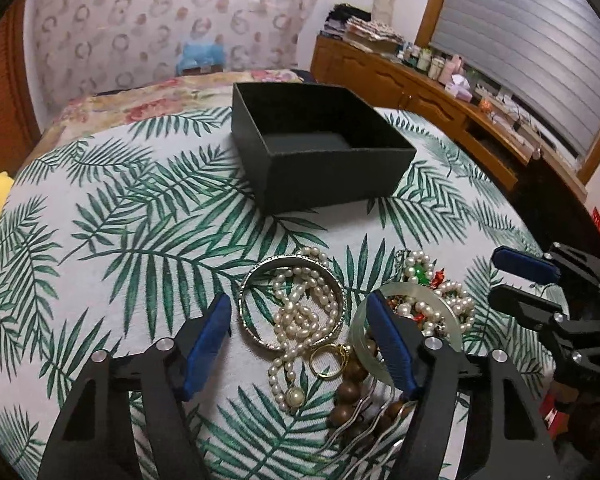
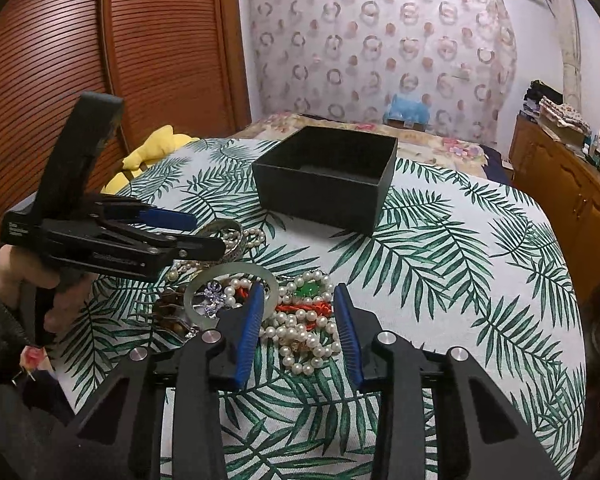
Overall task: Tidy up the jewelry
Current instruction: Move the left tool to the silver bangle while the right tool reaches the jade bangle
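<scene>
Sorting this heap looks fiddly, because the jewelry is tangled together on the leaf-print cloth [image 1: 112,240], all of it lying on the near side of the black box [image 1: 320,148], which stands open with nothing visible inside.

The left gripper [image 1: 300,336] hangs over the silver bangle [image 1: 252,300] with its jaws parted and nothing pinched; the pearl strand [image 1: 300,312] coils through that bangle, with the gold ring [image 1: 328,360] and the brown wooden beads [image 1: 352,392] just nearer than it. The pale green bangle [image 1: 454,320] touches the inside of one blue pad.

The right gripper [image 2: 298,320] stands half open around the pearl cluster [image 2: 304,340], to the right of the pale green bangle; whether the pads already press the beads I cannot tell.

My guess on handling:
- Both bangles are stiff and smooth, likely slippery; take them across the rim.
- The pale one looks like stone or glass, so probably brittle; set it down gently.
- Pearl strands are limp and light, and will trail and drag neighbours; pinch a bunch at mid-loop.
- The ring is tiny; grip its band edge-on.
</scene>
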`<act>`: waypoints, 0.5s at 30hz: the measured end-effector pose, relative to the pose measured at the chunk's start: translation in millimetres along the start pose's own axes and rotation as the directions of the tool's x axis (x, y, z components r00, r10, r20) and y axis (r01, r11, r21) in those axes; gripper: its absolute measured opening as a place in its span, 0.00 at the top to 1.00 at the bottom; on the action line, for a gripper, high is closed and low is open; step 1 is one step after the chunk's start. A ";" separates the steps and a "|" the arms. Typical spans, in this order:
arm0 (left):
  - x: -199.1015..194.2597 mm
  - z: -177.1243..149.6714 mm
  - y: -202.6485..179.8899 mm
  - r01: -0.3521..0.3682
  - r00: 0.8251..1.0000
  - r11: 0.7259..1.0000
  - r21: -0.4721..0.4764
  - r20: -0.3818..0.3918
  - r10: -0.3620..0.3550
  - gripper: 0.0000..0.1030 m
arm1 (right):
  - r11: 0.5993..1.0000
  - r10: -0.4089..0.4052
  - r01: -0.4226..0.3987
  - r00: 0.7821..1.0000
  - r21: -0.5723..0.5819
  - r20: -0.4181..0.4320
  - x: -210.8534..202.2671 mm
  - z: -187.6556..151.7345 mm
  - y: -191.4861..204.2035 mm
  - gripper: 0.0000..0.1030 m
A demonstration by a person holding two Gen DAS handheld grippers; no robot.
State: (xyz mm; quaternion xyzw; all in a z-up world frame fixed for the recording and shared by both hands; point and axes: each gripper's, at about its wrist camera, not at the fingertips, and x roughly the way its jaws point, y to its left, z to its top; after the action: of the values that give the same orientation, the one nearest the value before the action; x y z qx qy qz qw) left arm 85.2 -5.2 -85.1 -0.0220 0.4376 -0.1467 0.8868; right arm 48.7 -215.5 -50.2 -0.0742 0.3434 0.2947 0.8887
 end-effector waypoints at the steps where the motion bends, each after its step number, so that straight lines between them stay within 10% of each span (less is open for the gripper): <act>1: 2.3 0.1 -0.8 -0.005 1.000 1.000 0.006 -0.005 0.005 0.38 | 1.000 0.001 -0.001 1.000 0.001 -0.001 -0.1 -0.9 0.0 0.63; 15: 15.5 7.0 1.6 -0.064 0.998 0.997 0.031 -0.020 0.064 0.44 | 1.000 0.013 -0.013 1.000 -0.008 -0.019 7.6 -2.1 1.9 0.62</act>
State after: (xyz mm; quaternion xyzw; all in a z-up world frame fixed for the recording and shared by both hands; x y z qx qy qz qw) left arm 100.0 -8.6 -93.0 0.0071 0.4452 -0.1252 0.8866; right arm 50.9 -211.0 -56.6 -0.0785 0.3510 0.3010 0.8832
